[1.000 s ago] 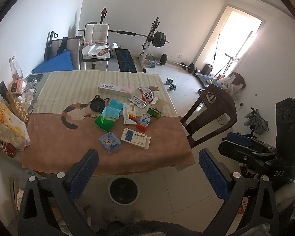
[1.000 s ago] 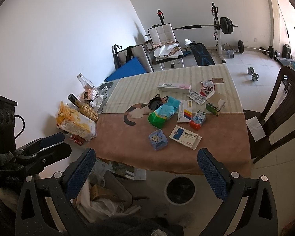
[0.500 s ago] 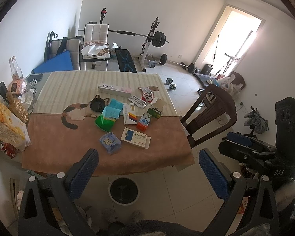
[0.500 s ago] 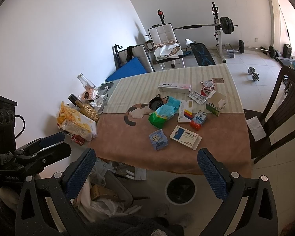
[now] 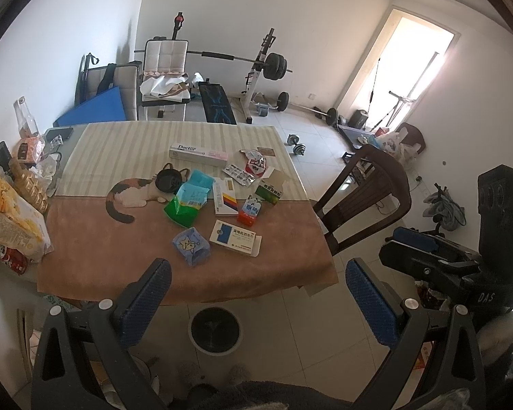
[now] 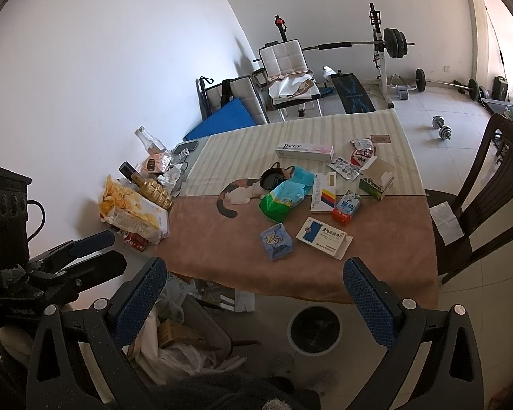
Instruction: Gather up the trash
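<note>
Several pieces of trash lie on the table [image 5: 95, 253]: a blue packet [image 5: 191, 246] [image 6: 276, 241], a white and blue medicine box [image 5: 236, 237] [image 6: 324, 237], a green and blue bag [image 5: 187, 201] [image 6: 285, 195], a long Doctor box [image 5: 198, 153] [image 6: 305, 151] and more small boxes and blister packs. A round bin [image 5: 215, 330] [image 6: 314, 329] stands on the floor below the table's near edge. My left gripper [image 5: 258, 299] and my right gripper [image 6: 254, 299] are open and empty, held above the floor in front of the table.
A chip bag [image 5: 8, 218], bottles and a can crowd the table's left side. A dark wooden chair [image 5: 366, 198] stands at the right. A box of bags and paper [image 6: 181, 338] sits on the floor at the left. Weight bench and dumbbells stand behind.
Both views have shifted only slightly; the table sits a little higher in frame. Both grippers stay open and empty.
</note>
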Demonstrator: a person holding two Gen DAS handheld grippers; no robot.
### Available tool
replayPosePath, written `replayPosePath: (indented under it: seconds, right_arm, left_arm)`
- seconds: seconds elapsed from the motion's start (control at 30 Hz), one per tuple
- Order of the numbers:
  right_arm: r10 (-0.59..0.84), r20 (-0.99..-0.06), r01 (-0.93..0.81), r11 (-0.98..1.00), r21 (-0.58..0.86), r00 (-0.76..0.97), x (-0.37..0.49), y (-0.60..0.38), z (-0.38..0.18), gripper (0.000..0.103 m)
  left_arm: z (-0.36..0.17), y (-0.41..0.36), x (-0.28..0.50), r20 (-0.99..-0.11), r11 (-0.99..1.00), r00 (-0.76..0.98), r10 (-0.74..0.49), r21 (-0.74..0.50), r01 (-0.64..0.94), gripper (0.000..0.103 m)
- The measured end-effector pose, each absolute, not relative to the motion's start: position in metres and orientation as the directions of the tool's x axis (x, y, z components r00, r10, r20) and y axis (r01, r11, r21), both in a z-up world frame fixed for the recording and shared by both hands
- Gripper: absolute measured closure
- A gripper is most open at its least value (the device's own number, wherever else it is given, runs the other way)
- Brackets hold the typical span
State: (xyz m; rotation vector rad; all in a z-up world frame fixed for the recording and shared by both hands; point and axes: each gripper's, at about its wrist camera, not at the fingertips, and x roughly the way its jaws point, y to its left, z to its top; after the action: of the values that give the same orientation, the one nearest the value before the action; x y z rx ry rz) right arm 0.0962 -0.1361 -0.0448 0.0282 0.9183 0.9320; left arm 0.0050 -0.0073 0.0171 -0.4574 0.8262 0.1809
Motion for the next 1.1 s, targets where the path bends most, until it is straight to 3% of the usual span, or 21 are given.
replayPosePath:
  seconds: [0.53,0.67,0.8,1.1]
  right_arm:
    - [0.703,-0.663,-0.674,0.622,0.399,0.257,0.094,-0.134,-0.045,0.0]
    - [0.677,-0.678,-0.641,0.661,0.39,0.286,0.094,-0.121,-0.052,0.0]
    - [0.568,-0.742,-0.586,0.754,0.296,0.356,0.11,-0.102,-0.073,0.0]
    - [0.301,-0.908,-0.626,0.778,0.057,0.292,0.204,-0.021,-0.213,0.0]
  left_arm:
    - [0.008,-0.001,0.011,-0.755,0.892,0.656,-0.029,-0.315,-0.324,0.0]
    - [-0.002,0.008,0.028,-0.795,0.898,0.574,0.198,-0.087,-0.431,0.0]
    - [-0.046,0.031,0.058,-0.807,0.844,0.451,0.382,0.106,-0.525,0.0]
    - [-0.207,0.097,0.113,-0.929,0.73,0.106,0.354,0.203,-0.652,0.0]
